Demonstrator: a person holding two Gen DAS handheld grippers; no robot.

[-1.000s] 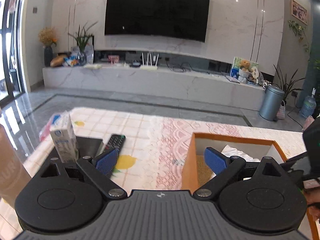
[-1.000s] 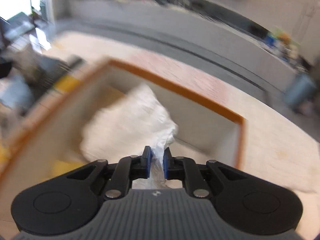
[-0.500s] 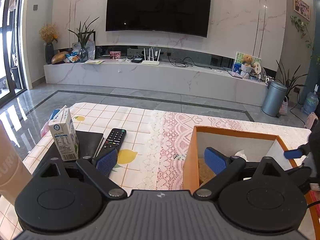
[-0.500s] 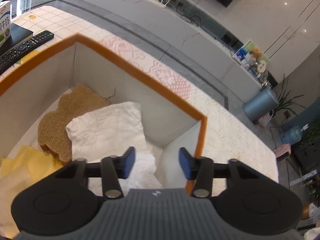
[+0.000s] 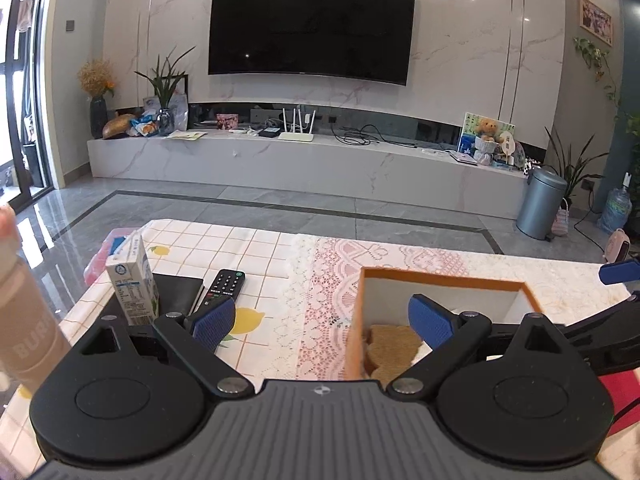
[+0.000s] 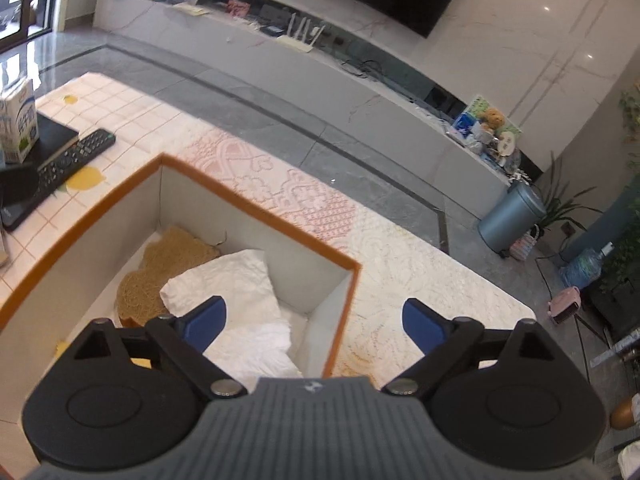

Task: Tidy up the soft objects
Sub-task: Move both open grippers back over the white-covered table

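Observation:
An orange-rimmed box with white walls stands on the table; it also shows in the left wrist view. Inside lie a white cloth, a second white cloth nearer me, a tan fibrous pad and a yellow piece. The pad also shows in the left wrist view. My right gripper is open and empty above the box's near right corner. My left gripper is open and empty over the tablecloth, at the box's left wall.
Left of the box lie a remote, a dark notebook and a milk carton. A beige bottle stands at the far left. The right gripper's arm reaches in at the right. Tiled tablecloth covers the table.
My right gripper let go of the white cloth, which now lies in the box, opened wide and pulled back up and to the right. My left gripper stayed open and rose slightly.

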